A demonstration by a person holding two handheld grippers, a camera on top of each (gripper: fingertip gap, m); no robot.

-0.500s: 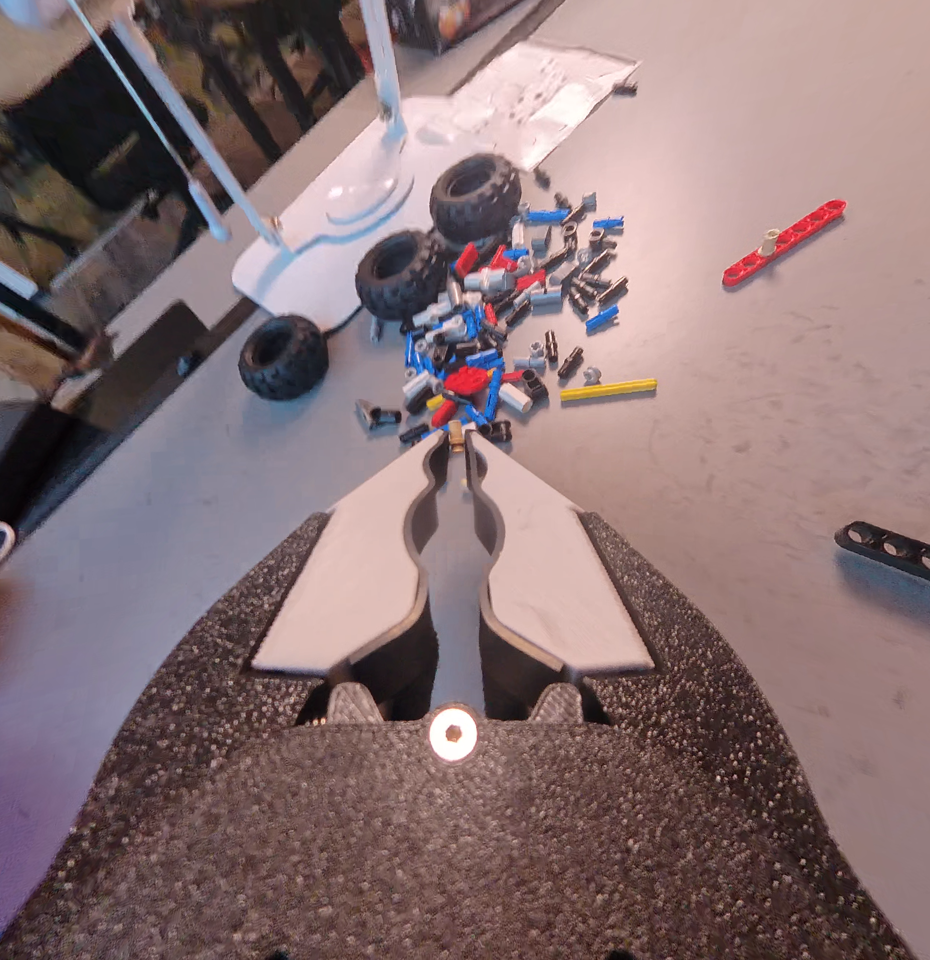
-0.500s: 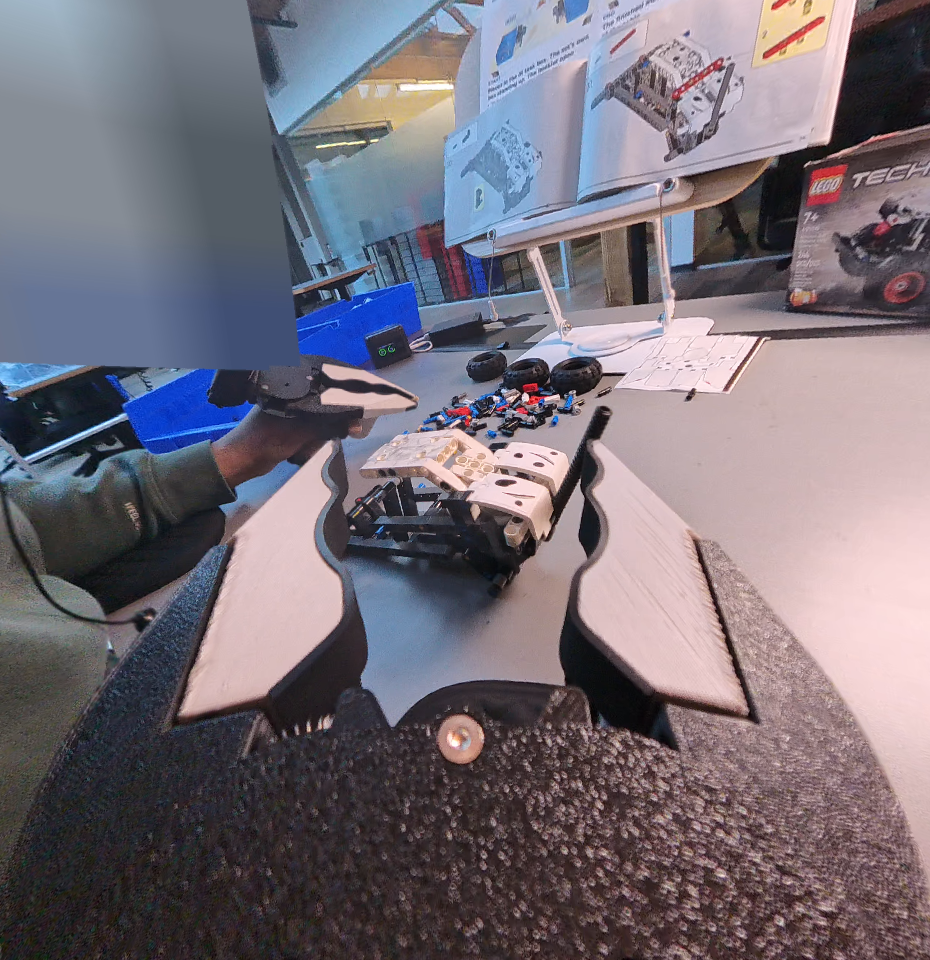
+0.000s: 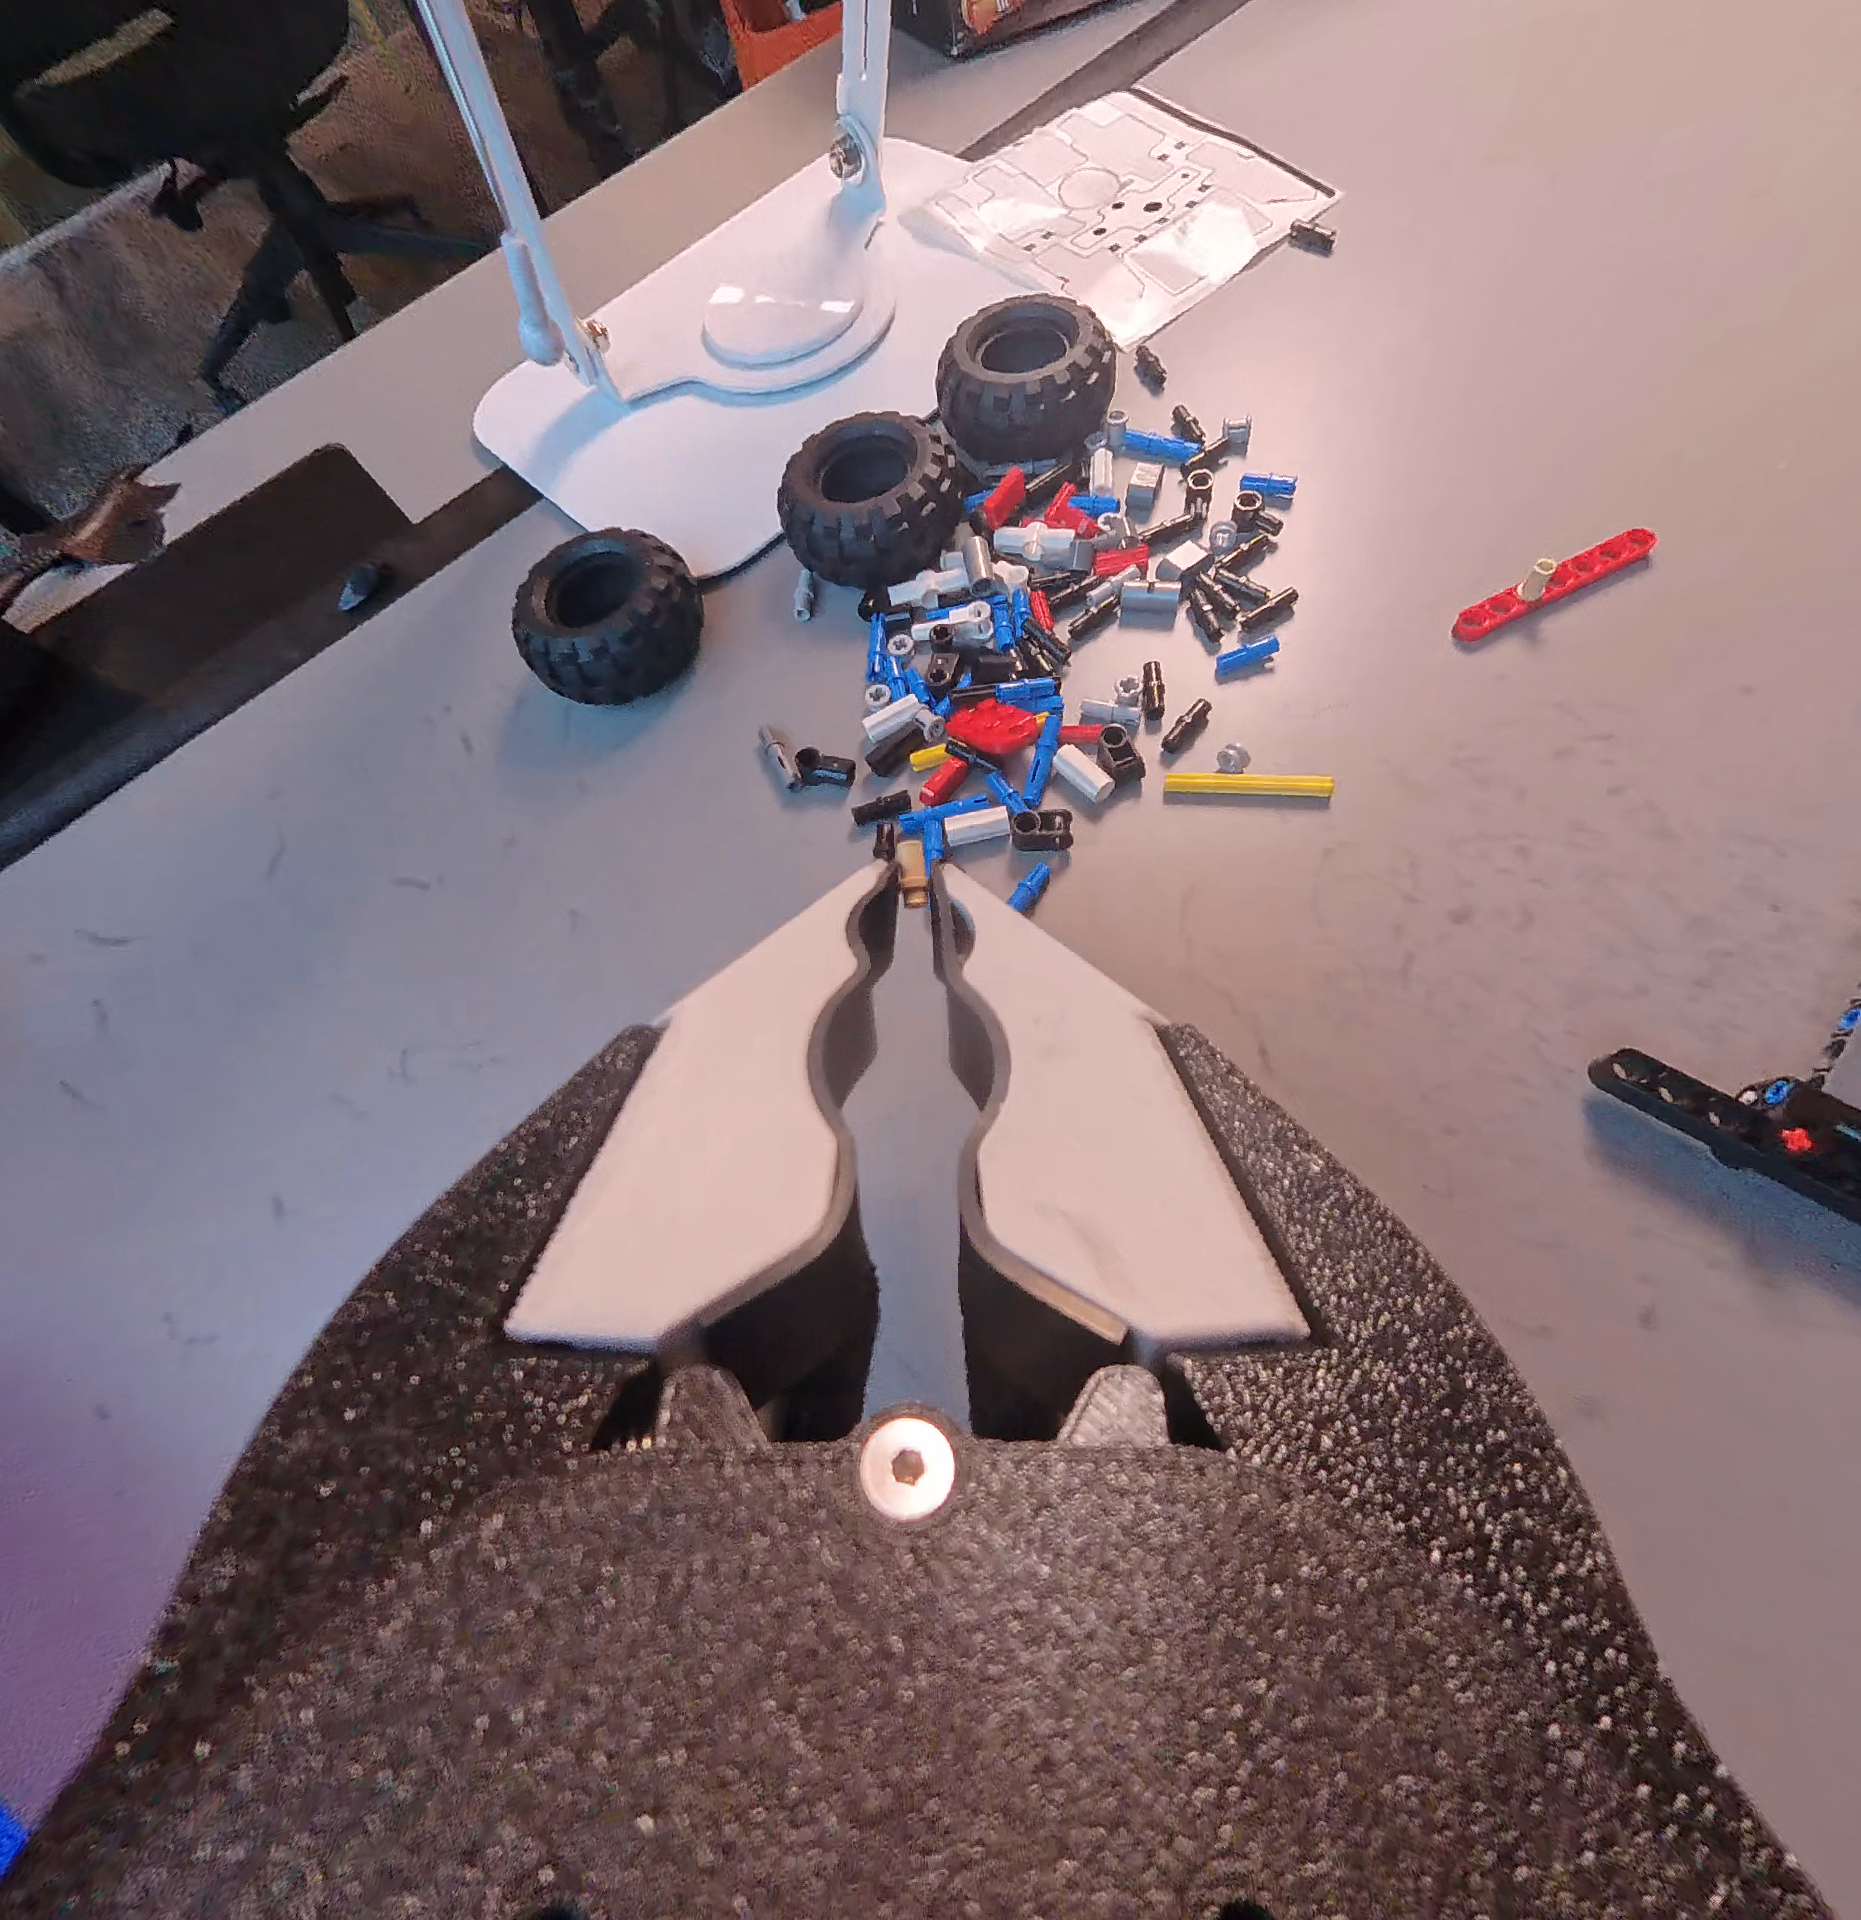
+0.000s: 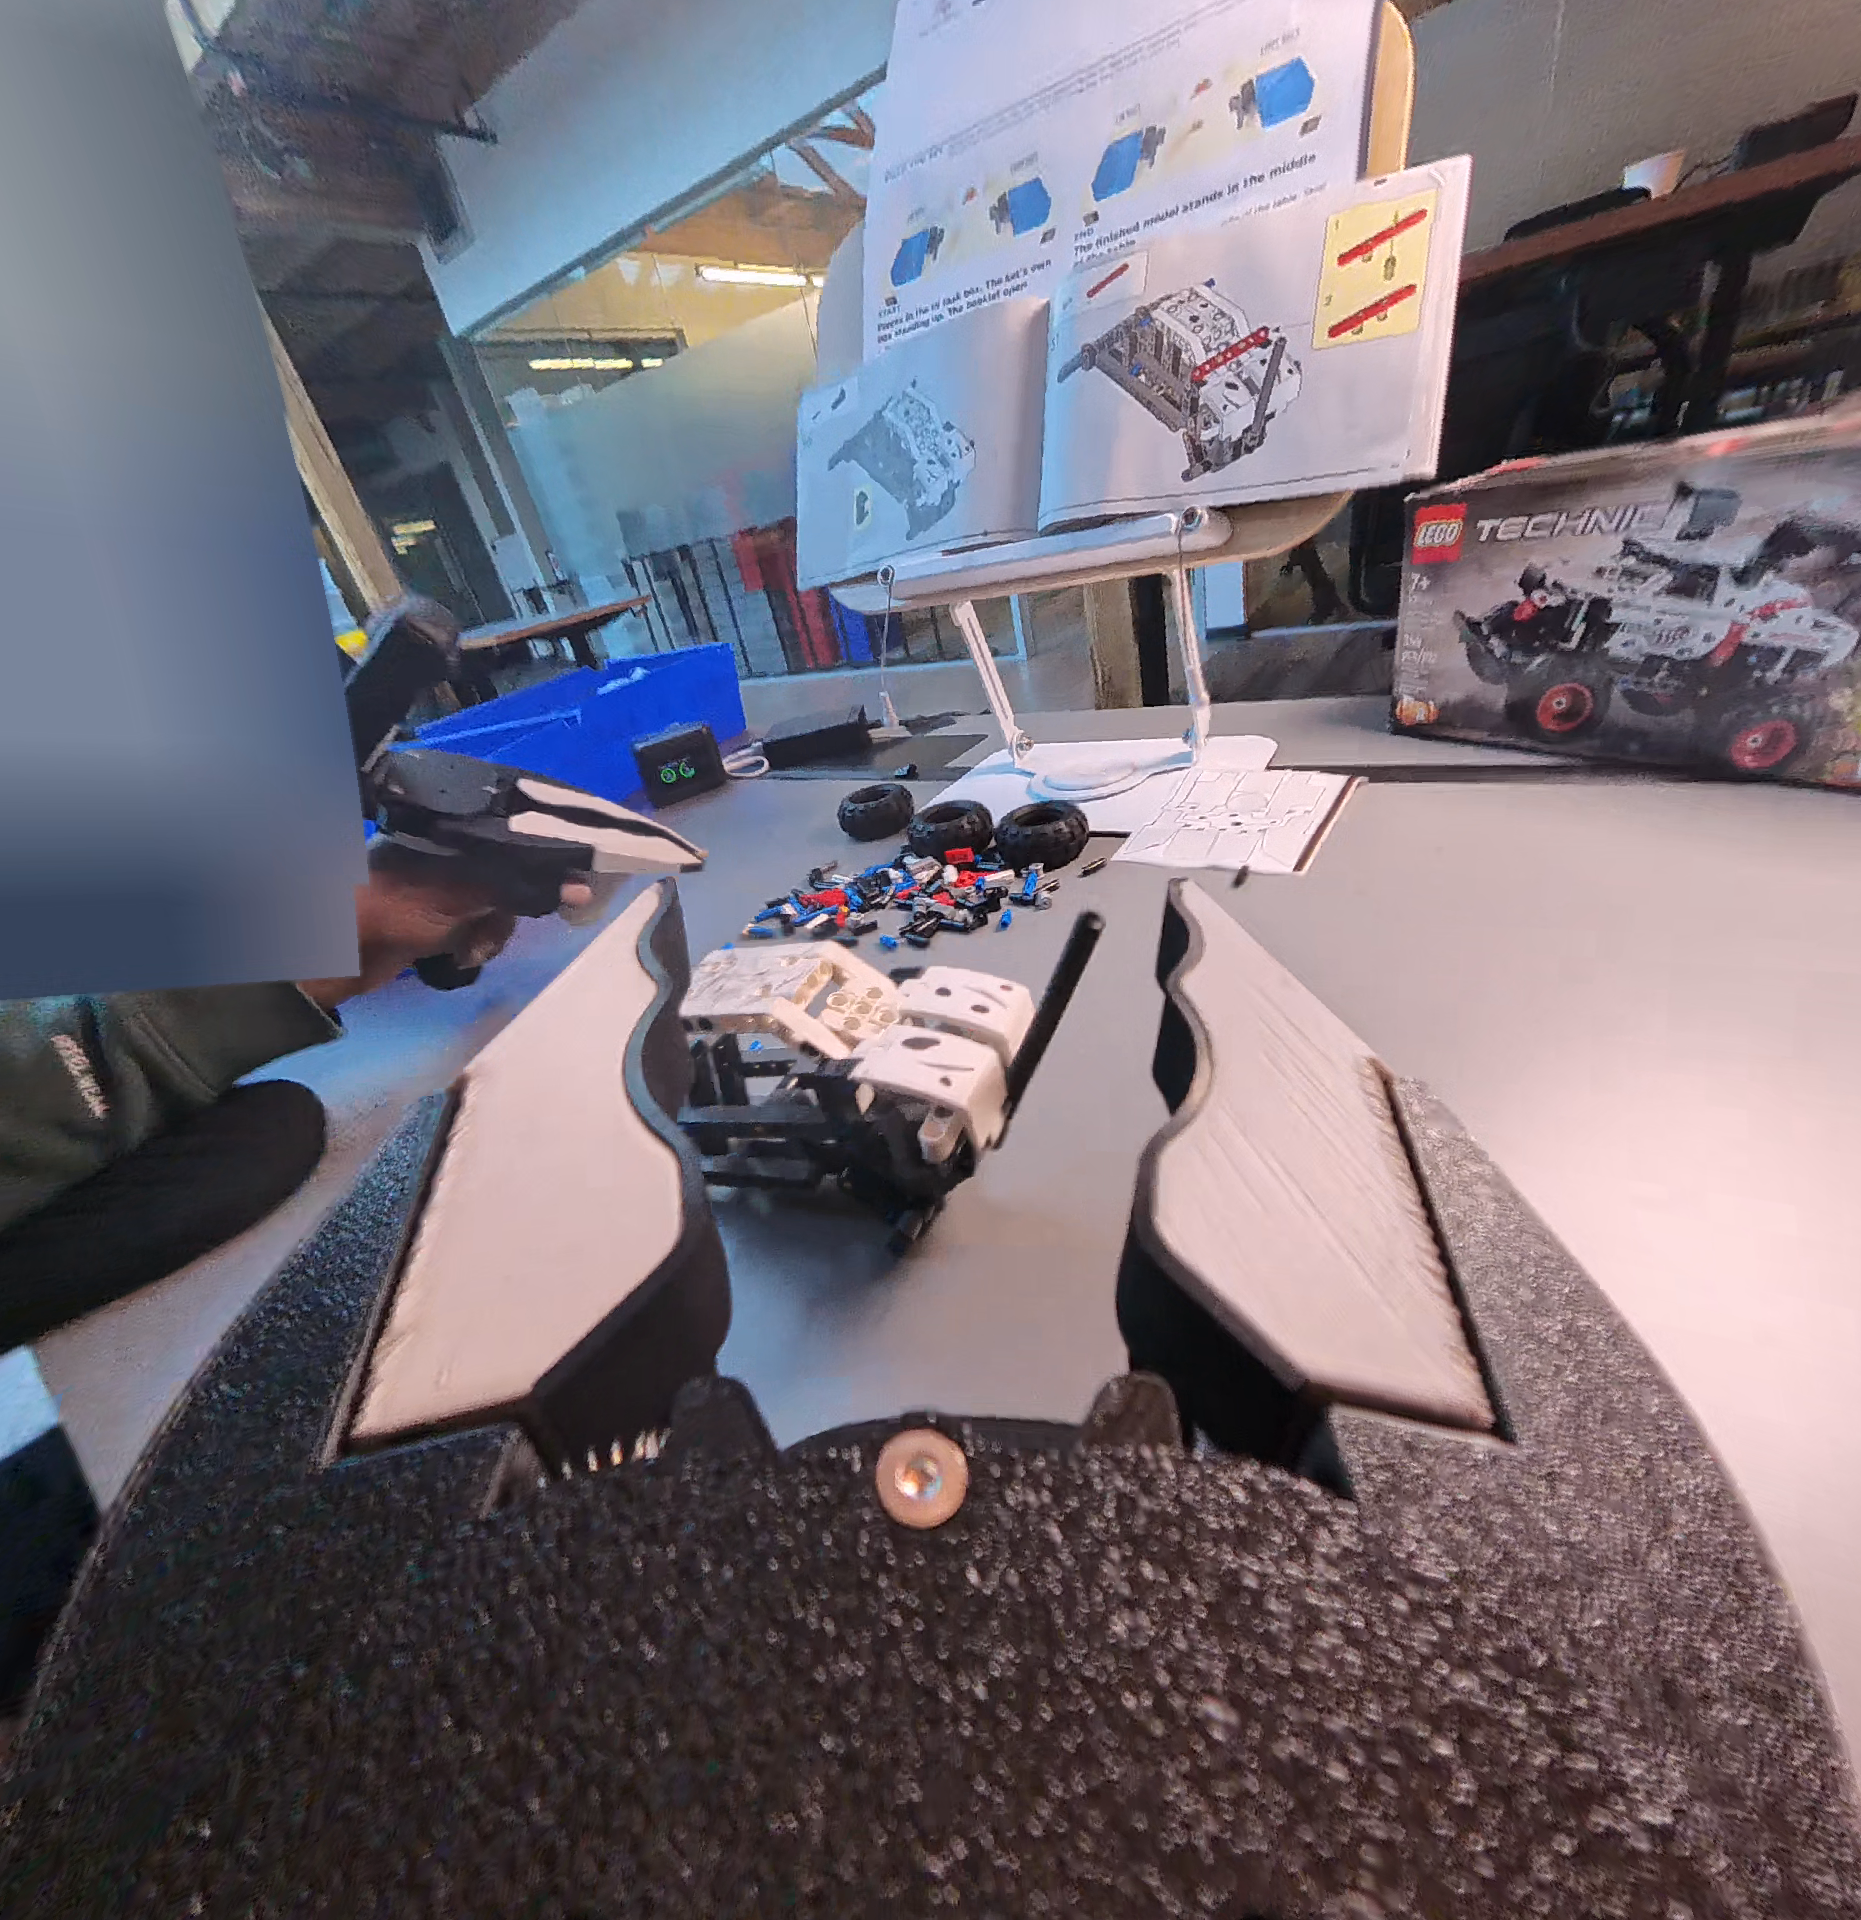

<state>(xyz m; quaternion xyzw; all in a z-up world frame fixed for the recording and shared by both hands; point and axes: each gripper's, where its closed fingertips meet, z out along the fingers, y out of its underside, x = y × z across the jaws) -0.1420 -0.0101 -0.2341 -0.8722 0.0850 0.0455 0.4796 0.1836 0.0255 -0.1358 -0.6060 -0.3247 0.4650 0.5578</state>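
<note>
Tan pin [image 3: 913, 871] sits pinched at the very tips of our left gripper [image 3: 913, 883], lifted just short of the loose parts pile [image 3: 1051, 644], while our right gripper [image 4: 910, 904] gapes wide and empty around the half-built model [image 4: 853, 1070], apparently ready to steady it.

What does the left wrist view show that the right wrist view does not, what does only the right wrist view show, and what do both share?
Only the left wrist view shows the left gripper shut on a small tan pin, a red beam and a yellow axle. Only the right wrist view shows the open right gripper around a part-built white and black model, an open instruction booklet on its stand, a kit box and blue bins. Both show the grey table, three black tyres and the pile of small parts.
</note>
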